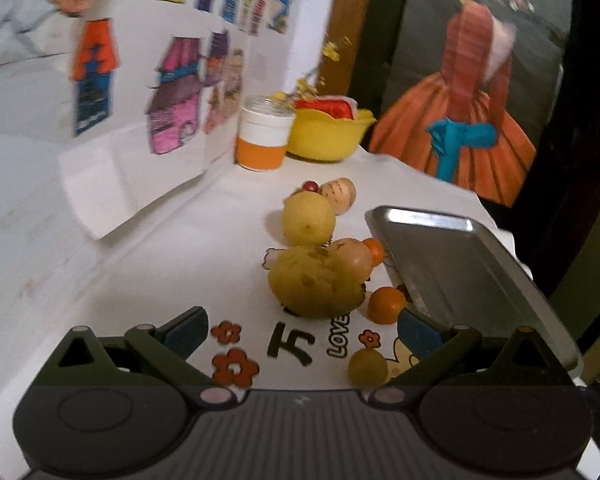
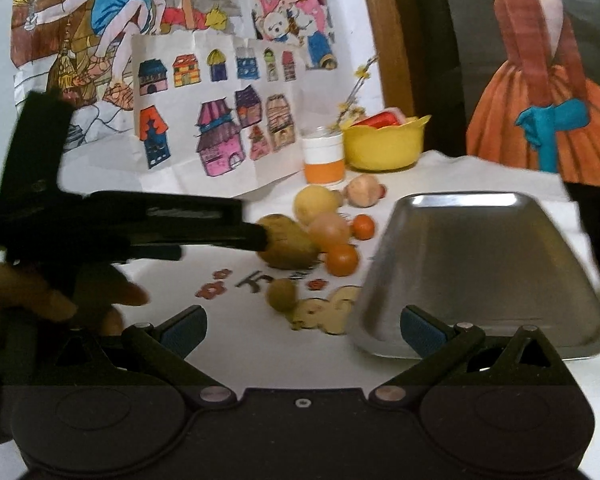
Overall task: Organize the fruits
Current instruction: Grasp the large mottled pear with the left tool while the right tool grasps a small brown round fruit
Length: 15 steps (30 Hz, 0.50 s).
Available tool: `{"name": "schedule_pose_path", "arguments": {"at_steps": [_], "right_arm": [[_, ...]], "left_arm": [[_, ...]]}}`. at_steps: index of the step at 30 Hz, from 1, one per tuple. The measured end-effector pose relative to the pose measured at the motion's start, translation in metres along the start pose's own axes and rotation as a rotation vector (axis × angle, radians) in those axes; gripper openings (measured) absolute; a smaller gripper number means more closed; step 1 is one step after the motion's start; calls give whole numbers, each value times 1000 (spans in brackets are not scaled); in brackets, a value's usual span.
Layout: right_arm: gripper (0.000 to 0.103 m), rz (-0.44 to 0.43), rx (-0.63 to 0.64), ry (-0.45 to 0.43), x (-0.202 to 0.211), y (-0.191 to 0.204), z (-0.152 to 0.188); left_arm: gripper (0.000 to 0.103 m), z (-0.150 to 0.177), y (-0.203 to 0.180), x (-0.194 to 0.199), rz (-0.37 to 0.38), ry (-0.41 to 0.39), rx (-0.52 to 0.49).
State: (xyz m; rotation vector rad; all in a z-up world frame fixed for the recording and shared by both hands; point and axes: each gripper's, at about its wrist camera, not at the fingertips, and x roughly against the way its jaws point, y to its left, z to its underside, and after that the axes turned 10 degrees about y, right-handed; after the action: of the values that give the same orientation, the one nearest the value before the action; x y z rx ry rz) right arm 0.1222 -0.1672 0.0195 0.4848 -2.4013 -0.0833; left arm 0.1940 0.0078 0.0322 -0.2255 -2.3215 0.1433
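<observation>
Several fruits lie in a cluster on a white printed cloth, left of a bare metal tray (image 1: 460, 264) (image 2: 472, 272). Among them are a large yellow-green fruit (image 1: 316, 284) (image 2: 288, 248), a yellow round fruit (image 1: 308, 220) (image 2: 316, 202), an orange (image 1: 387, 304) (image 2: 341, 260) and a small green fruit (image 1: 367, 366) (image 2: 282, 294). My left gripper (image 1: 303, 330) is open and empty, just short of the large fruit. In the right wrist view the left gripper (image 2: 262, 236) has its tips at that fruit's left side. My right gripper (image 2: 302, 330) is open and empty, set back near the tray's front corner.
A white and orange jar (image 2: 324, 156) and a yellow bowl (image 2: 384, 144) with red contents stand at the back. Coloured drawings (image 2: 204, 120) lean on the wall behind. A hand (image 2: 40, 300) holds the left gripper. A dark painted panel (image 2: 540, 80) sits back right.
</observation>
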Motion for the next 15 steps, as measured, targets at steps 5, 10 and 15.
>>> {"name": "schedule_pose_path", "arguments": {"at_steps": [5,10,15], "right_arm": [[103,-21,33,3,-22,16,-6],[97,12,43,15,-42,21,-13],[90,39,65,42,-56,23,-22]], "left_arm": [[103,-16,9,-20,40,21,-32],[102,-28,21,-42,95,65,-6],[102,-32,26,-55,119,81,2]]}}
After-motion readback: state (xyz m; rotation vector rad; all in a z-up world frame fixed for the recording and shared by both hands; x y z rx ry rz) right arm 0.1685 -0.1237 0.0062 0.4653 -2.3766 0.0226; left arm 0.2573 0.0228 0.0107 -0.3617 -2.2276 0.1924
